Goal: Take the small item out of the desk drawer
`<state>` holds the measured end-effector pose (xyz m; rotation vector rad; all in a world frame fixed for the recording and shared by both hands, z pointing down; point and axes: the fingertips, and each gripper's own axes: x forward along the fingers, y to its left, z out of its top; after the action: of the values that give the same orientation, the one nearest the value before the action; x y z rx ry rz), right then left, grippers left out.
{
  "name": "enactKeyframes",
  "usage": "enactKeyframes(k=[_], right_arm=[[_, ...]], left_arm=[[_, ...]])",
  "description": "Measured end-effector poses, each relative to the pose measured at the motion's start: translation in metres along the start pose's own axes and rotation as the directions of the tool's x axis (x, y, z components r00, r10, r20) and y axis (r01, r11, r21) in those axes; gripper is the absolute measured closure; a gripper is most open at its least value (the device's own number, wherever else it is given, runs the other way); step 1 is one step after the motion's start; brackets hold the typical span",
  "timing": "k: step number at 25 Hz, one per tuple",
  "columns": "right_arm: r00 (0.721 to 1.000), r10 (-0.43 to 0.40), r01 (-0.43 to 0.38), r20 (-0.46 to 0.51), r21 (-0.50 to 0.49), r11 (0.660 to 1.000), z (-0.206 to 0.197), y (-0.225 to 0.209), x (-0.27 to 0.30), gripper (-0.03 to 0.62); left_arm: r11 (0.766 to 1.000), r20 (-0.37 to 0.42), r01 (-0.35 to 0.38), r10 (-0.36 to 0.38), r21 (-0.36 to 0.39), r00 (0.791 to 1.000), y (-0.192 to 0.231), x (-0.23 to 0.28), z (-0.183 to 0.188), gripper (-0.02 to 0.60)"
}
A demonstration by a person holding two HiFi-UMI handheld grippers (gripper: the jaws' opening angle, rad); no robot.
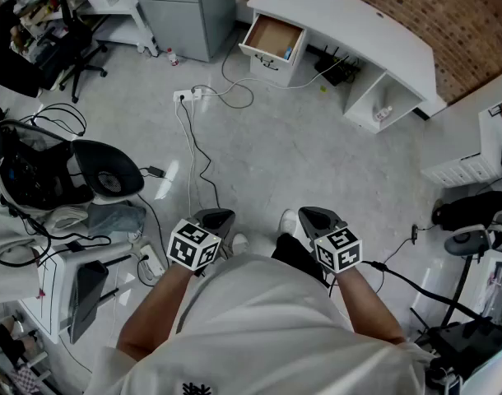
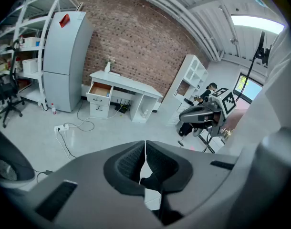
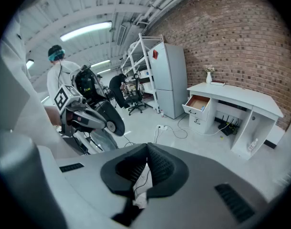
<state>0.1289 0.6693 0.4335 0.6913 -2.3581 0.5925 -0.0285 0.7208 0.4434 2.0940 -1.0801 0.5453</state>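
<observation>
Closest in, left gripper and right gripper were held side by side, each with jaws pressed together on nothing. Well ahead of them, across the floor, the white desk had its drawer pulled open, with the small bluish item inside near the front.

Wall: red brick wall, runs behind the furniture.
Floor: pale grey smooth floor, glossy; white power strip and loose cables lie on it.
Desk: long white desk, against the brick.
Cabinet: tall grey metal cabinet, just left of the desk.
Rack: white metal shelf rack, left of the cabinet, loaded.
Shelving: white open shelving unit, right of the desk.
Chair: black swivel office chair, near the rack.
Ceiling: white, pipes along it; long strip light lit.
Window: bright window, far right.
</observation>
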Motion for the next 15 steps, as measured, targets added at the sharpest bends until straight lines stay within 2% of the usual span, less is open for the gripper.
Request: enactKeyframes(k=[6,12,15], right_arm=[[1.0,-0.006,0.006,-0.001,-0.028,1.0,0.004,0.018,0.006,0.565],[0.999,-0.035,0.035,0.001,0.029,0.999,0.015,-0.019,0.012,0.565],[0.999,-0.038,0.037,0.014,0.033,0.999,0.029,-0.052,0.029,0.562]], left_arm=[[1.0,0.015,0.011,-0.011,0.02,1.0,0.009,-0.001,-0.005,0.554],[0.997,0.007,0.058,-0.058,0.053,0.998,0.008,0.033,0.026,0.554],[0.997,0.0,0.039,-0.039,0.063,0.999,0.028,0.059,0.052,0.554]])
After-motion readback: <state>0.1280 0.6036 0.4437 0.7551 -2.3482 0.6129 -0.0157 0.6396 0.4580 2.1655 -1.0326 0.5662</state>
